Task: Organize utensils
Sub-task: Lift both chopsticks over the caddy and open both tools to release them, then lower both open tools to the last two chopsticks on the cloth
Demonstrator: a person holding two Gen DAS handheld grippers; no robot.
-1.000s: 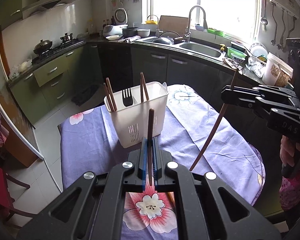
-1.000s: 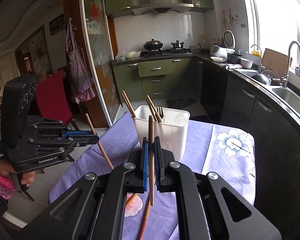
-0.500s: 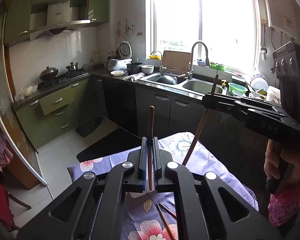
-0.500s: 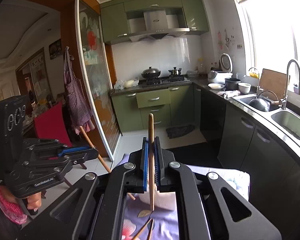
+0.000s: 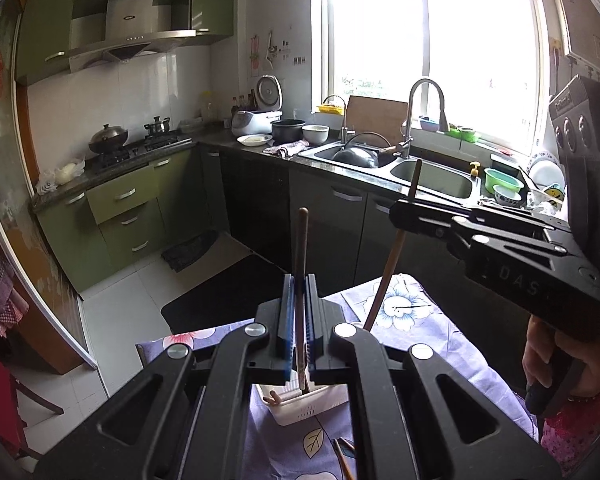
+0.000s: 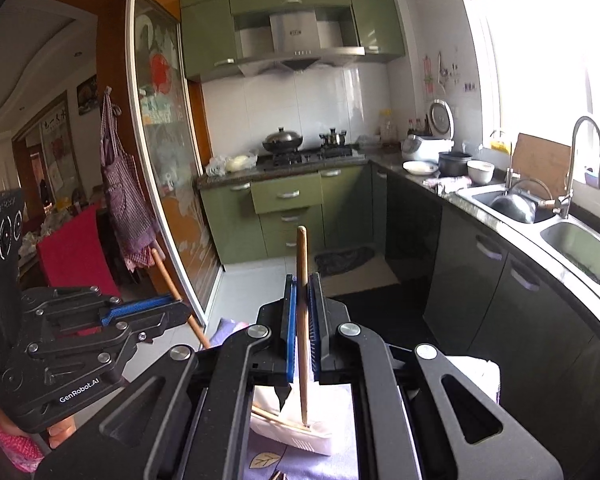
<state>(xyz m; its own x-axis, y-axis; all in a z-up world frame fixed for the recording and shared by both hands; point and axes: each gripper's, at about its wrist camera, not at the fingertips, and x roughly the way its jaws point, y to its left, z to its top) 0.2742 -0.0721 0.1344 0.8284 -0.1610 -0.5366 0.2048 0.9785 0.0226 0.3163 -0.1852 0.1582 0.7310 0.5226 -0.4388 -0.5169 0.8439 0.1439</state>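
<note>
Two chopsticks are off the desk, one in each hand-held gripper. The left hand-held gripper (image 5: 299, 308) has its blue pads pressed together on a dark brown chopstick (image 5: 300, 264), which stands almost upright between them; its upper end rises above the fingertips and its lower end hangs over the white utensil basket (image 5: 300, 406). That basket sits on the purple flowered cloth (image 5: 412, 332) covering the desk, mostly hidden under the gripper's frame, with the ends of other chopsticks showing inside it.

The right hand-held gripper (image 6: 302, 312) is likewise clamped on a lighter brown chopstick (image 6: 302, 280), near upright and slightly tilted, its lower tip above or just inside the same white basket (image 6: 300, 436); which of the two I cannot tell. Another chopstick lies slanted across the basket's rim below it.

In the left wrist view the right hand-held gripper (image 5: 400, 210) appears from the side, held by a hand (image 5: 556, 360) in a pink patterned sleeve, its chopstick (image 5: 392, 260) slanting down toward the far edge of the desk. In the right wrist view the left hand-held gripper (image 6: 180, 312) is at the left, its chopstick (image 6: 172, 288) angled through the closed fingers. Behind both lie green cabinets (image 6: 288, 196), a stove with pots and a steel sink (image 5: 432, 176) under the window.
</note>
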